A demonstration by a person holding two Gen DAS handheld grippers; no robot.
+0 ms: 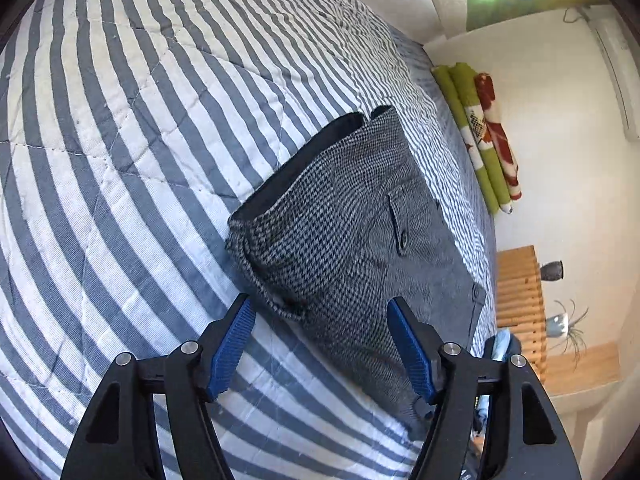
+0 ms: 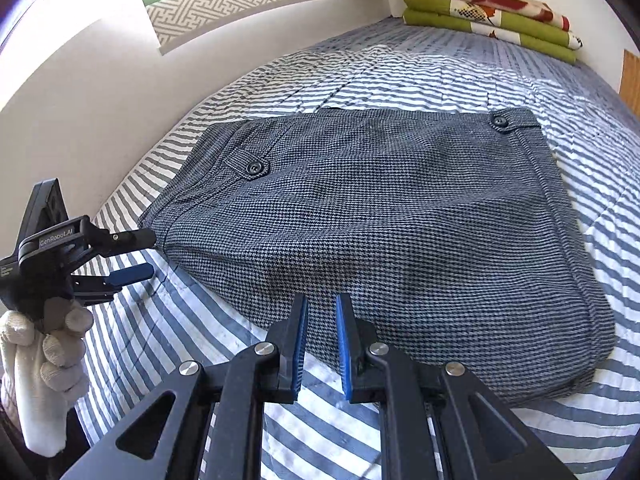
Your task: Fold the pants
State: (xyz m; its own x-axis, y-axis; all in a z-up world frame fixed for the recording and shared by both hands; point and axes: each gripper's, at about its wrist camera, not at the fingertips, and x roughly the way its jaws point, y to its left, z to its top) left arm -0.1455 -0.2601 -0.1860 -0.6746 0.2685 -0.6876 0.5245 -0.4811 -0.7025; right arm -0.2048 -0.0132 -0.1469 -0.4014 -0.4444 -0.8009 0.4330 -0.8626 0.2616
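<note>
The grey houndstooth pants (image 2: 380, 220) lie folded into a flat packet on the striped bedspread (image 2: 400, 440), with two buttons facing up. My right gripper (image 2: 321, 300) hovers over the packet's near edge. Its blue pads are nearly together, with only a thin gap, and they hold nothing. At the left, a hand in a white glove (image 2: 48, 352) holds my left gripper (image 2: 149, 253), which is open; its upper finger is at the pants' left corner. In the left wrist view the left gripper (image 1: 320, 306) stands wide open, and a corner of the pants (image 1: 340, 232) lies below and between its fingers, unpinched.
Folded green and red blankets (image 2: 492, 16) are stacked at the far end of the bed against the wall. A white wall (image 2: 80, 80) runs along the bed's left side. A slatted wooden piece (image 1: 520, 300) stands beside the bed on the other side.
</note>
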